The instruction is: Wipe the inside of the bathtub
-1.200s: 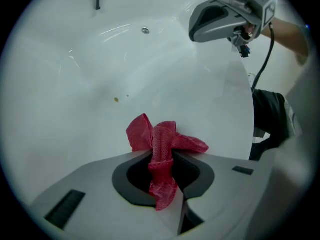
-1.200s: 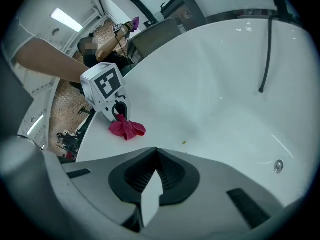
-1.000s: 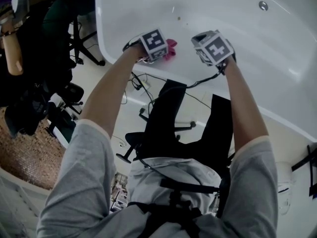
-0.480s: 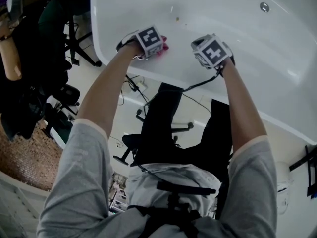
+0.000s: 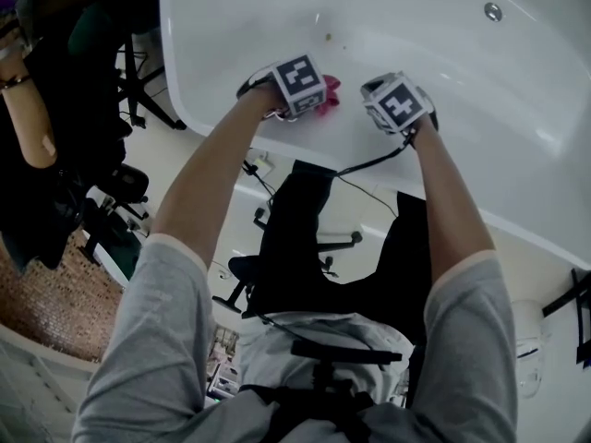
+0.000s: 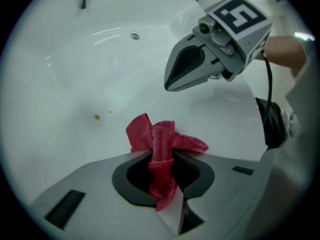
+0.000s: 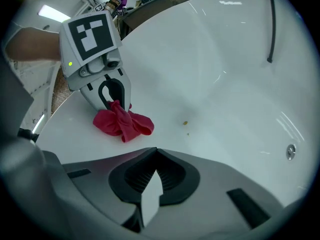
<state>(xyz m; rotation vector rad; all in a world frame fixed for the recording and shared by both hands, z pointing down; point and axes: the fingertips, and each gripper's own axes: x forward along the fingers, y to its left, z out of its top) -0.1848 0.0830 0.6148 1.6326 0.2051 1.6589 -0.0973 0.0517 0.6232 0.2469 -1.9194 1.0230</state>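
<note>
Brown speck (image 6: 96,117) on bathtub (image 6: 55,69): unidentifiable

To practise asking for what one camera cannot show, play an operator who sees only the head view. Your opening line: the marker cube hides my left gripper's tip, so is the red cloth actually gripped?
Observer: Yes. The left gripper view shows the left gripper with its fingers shut on the bunched cloth.
Operator: And the right one?
Observer: The right gripper is shut, with nothing between its fingers.
Operator: Is the cloth on the surface?
Observer: In the right gripper view it appears to rest on the inner side of the tub, short of the brown speck.
</note>
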